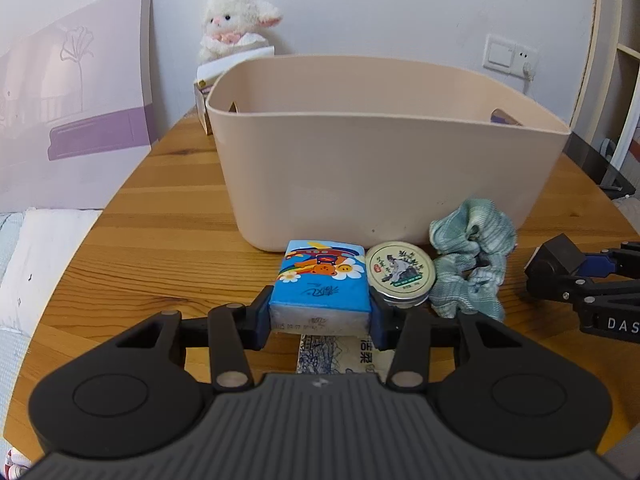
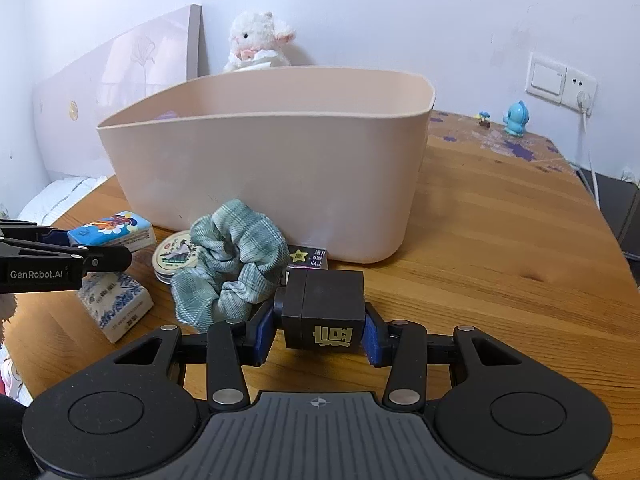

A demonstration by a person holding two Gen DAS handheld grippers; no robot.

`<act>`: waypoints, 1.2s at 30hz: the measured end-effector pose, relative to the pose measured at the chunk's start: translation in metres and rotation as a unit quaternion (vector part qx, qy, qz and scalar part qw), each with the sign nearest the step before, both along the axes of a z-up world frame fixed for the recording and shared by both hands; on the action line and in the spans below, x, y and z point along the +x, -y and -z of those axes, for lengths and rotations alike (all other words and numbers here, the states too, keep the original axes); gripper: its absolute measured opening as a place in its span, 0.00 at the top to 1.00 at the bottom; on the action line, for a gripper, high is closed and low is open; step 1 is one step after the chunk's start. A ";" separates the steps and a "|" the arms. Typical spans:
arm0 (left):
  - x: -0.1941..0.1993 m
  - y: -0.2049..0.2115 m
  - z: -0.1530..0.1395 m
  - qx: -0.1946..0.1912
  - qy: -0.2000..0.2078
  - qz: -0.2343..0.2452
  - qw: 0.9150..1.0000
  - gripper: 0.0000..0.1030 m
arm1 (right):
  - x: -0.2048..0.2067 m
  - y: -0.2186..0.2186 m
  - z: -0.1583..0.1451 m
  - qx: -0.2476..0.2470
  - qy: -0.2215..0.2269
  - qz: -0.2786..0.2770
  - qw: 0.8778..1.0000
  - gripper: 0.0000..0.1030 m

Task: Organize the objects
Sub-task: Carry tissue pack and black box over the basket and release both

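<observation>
While the beige bin point(image 1: 360, 152) is sitting at twelve o'clock, the left gripper point(image 1: 320, 314) is clamping a blue tissue pack point(image 1: 320, 284) and the right gripper point(image 2: 320, 328) a black box point(image 2: 324, 312); tin point(image 1: 400, 274), scrunchie point(image 1: 472, 252) and second pack point(image 2: 116, 304) are waiting outside.

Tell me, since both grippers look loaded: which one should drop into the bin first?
Probably right: its gripper holds the black cube lifted, while the left gripper grips the tissue pack low beside the bin.

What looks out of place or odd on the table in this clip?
Nothing is spilled or damaged. The green scrunchie lies crumpled against the round tin, and purple stains mark the table's far right corner.
</observation>
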State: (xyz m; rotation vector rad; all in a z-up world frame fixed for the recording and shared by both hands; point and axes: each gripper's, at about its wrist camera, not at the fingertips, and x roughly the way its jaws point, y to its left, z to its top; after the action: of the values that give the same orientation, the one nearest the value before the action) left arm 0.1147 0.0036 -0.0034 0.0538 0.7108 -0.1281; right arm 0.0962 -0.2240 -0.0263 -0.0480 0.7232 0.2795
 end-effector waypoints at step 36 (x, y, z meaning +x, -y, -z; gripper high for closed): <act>-0.013 0.001 -0.128 0.003 0.190 -0.025 0.981 0.53 | -0.002 -0.018 -0.123 0.053 0.174 -0.015 0.983 0.60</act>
State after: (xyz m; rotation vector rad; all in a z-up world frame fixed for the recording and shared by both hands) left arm 0.1017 0.0028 0.1244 0.0633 0.3307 -0.0649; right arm 0.0939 -0.2057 0.0964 -0.0059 0.3591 0.3285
